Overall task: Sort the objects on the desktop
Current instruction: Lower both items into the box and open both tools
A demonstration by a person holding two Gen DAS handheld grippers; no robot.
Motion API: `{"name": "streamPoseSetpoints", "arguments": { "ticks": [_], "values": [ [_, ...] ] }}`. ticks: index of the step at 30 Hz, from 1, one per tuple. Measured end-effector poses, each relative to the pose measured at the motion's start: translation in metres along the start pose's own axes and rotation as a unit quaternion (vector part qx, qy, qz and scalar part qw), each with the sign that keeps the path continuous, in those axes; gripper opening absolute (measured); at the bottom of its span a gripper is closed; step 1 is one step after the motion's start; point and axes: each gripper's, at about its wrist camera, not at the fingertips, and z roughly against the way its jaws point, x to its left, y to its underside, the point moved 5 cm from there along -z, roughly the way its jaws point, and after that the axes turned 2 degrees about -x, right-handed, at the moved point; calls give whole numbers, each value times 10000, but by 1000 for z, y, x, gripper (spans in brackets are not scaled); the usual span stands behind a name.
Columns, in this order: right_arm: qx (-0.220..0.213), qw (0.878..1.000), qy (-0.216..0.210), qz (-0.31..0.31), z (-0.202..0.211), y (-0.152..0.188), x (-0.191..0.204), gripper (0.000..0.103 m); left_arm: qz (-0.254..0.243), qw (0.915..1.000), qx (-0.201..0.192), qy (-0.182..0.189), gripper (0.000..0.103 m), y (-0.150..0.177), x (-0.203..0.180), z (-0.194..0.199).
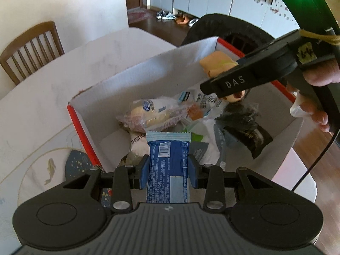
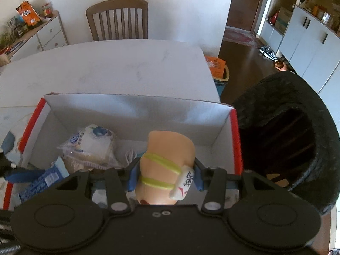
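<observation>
My left gripper is shut on a blue snack packet and holds it over the near end of an open white cardboard box with red edges. My right gripper is shut on a peach-coloured toy figure with yellow-green straps and a white tag, held above the same box. The toy also shows in the left wrist view, with the right gripper over the box's far right. Inside the box lie a wrapped bread packet, other snack bags and a dark wrapper.
The box stands on a white table. A black round basket is right of the box. A wooden chair stands at the table's far side. A fish-patterned mat lies left of the box.
</observation>
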Motion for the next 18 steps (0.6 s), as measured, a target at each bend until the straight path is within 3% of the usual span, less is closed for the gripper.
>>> {"name": "streamPoseSetpoints", "arguments": {
  "ticks": [18],
  "values": [
    [349, 9991, -193, 125, -24, 30, 0, 47, 45, 9995, 305, -34, 37, 6, 3, -23]
  ]
}}
